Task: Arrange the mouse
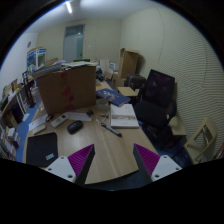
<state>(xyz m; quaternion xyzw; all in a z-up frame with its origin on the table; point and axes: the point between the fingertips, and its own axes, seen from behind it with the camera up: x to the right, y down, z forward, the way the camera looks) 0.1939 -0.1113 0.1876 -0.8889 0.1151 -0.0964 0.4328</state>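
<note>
A dark computer mouse (75,126) lies on the wooden desk (108,140), well beyond my fingers and to the left, just in front of a large cardboard box (67,88). My gripper (113,162) hangs above the desk's near part. Its two fingers, with purple pads (79,161), stand wide apart with only bare desk between them. It holds nothing.
A dark mouse pad (42,148) lies at the desk's left. A book or notepad (124,116) and a pen (110,130) lie beyond the right finger. A black office chair (157,95) stands right of the desk. Clutter fills the left side.
</note>
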